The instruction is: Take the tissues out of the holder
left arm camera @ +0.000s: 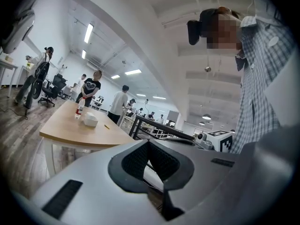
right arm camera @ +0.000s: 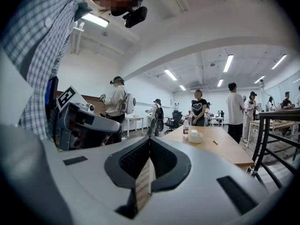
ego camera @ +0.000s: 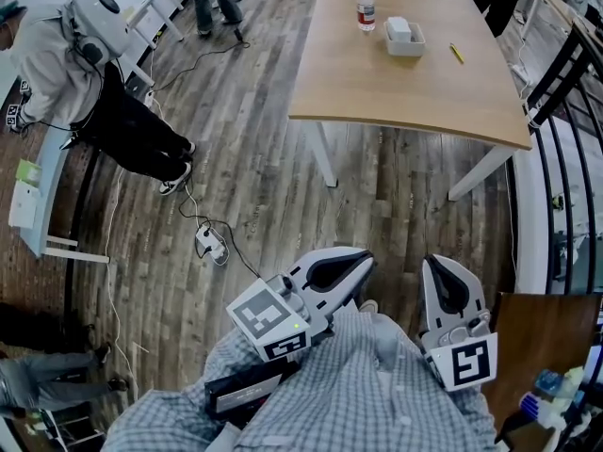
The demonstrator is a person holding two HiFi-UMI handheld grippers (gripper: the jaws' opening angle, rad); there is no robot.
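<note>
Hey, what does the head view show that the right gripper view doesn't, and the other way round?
Only the head view: a power strip with its cable on the floor, and the right gripper seen from above. Only the right gripper view: ceiling lights, and that gripper's jaws shut together with nothing between. Both: the table, the bottle, the tissue holder and a yellow pen.

Open-plan robotics lab, shared by many people

Long strip lights point(right arm camera: 228, 62) cross a high white ceiling. A wood-plank floor point(ego camera: 245, 139) carries trailing cables and a power strip point(ego camera: 209, 243). A large pale wooden desk point(ego camera: 405, 73) stands in the open, with rolling office chairs point(left arm camera: 49, 90) beyond it and a black metal railing point(right arm camera: 274, 135) beside it. Several people point(right arm camera: 198, 108) stand about, and one person point(right arm camera: 115, 102) wears recording gear on head and back.
</note>
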